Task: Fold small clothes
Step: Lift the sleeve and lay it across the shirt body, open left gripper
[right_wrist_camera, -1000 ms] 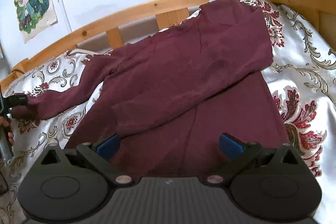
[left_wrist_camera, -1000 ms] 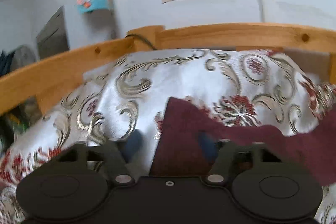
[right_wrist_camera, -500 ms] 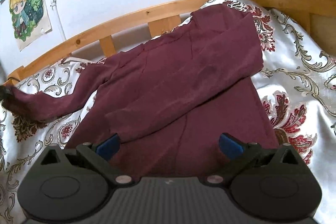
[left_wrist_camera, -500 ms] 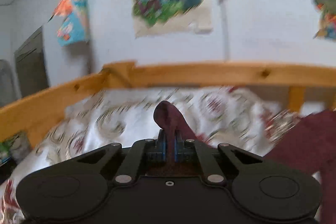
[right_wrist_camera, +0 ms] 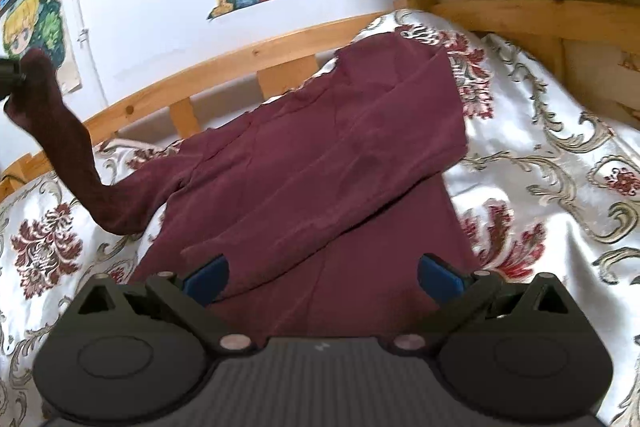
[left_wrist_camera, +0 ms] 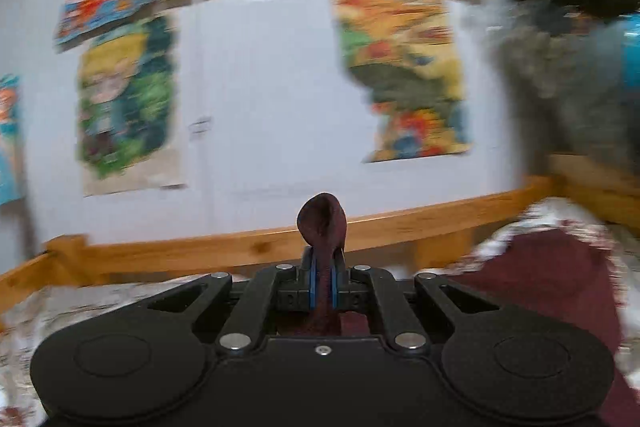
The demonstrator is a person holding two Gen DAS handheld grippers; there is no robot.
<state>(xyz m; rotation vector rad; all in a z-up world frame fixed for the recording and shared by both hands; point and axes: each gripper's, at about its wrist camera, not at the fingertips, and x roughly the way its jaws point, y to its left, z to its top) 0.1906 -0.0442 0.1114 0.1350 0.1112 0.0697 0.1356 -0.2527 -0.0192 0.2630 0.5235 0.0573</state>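
The cuff of the sleeve (left_wrist_camera: 321, 217) is pinched between the closed fingers of the left gripper (left_wrist_camera: 323, 285) and, a second ago flat on the bedspread (right_wrist_camera: 560, 163), is now lifted clear of it, so that a sleeve fold across the body is judged under way. The maroon garment (right_wrist_camera: 320, 163) is spread on the bed, its other sleeve already laid over the front. The right gripper (right_wrist_camera: 322, 273) is held spread wide just above the hem, gripping nothing.

No readable text, label or number on the blurred wall posters (left_wrist_camera: 404, 75).
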